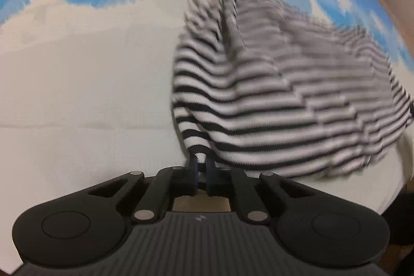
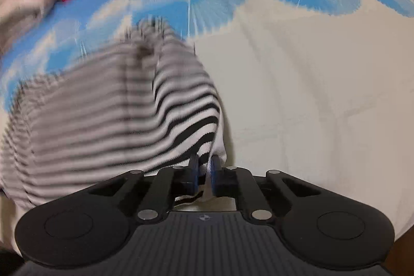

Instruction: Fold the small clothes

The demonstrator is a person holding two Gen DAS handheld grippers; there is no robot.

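Striped garment [image 1: 284, 100], motion-blurred, pinched by left gripper [image 1: 201, 163] and right gripper [image 2: 204, 164].

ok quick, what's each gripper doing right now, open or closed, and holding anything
Left gripper: closed on a corner of the striped garment.
Right gripper: closed on another edge of the same striped garment.

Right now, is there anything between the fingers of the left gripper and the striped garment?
No. In the left wrist view the left gripper is shut directly on a corner of the striped garment; nothing lies between them.
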